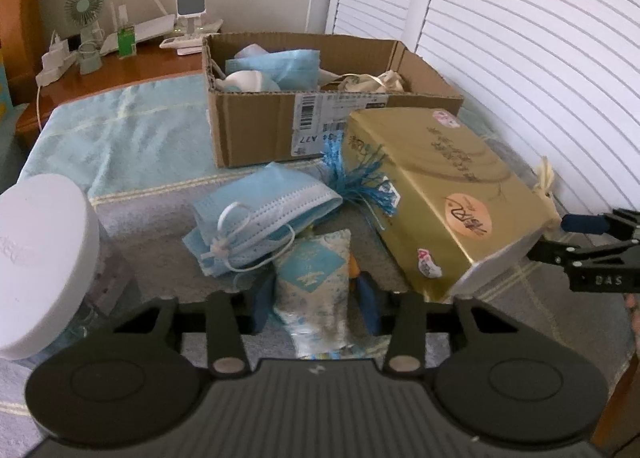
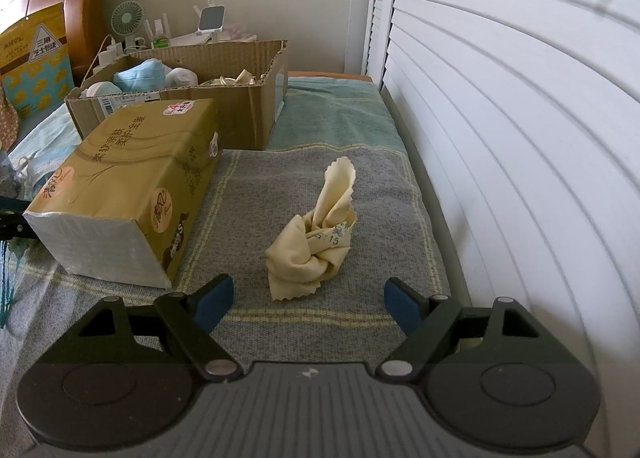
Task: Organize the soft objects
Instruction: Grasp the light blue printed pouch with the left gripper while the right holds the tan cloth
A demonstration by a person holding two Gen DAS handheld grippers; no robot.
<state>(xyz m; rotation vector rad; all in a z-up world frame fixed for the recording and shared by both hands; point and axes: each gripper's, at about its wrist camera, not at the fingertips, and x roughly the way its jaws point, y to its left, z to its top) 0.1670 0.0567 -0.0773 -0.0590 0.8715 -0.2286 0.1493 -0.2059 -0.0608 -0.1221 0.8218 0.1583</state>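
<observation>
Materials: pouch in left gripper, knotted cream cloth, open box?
Pouch: woven patterned fabric, matte, looks stuffed, dents between the pads. Knotted cream cloth: thin soft cloth, probably microfibre, matte, pinked zigzag edge. Open box: brown corrugated cardboard, fluting visible at the rim.

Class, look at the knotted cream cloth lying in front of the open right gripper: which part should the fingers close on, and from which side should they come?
Grip the cream cloth across its bunched, knotted lower body, not the thin scalloped tail standing up at the back, which would likely slip or unravel. Come from above and the near side, where the right gripper already faces it with open jaws; the gold tissue pack probably crowds a left approach.
</observation>
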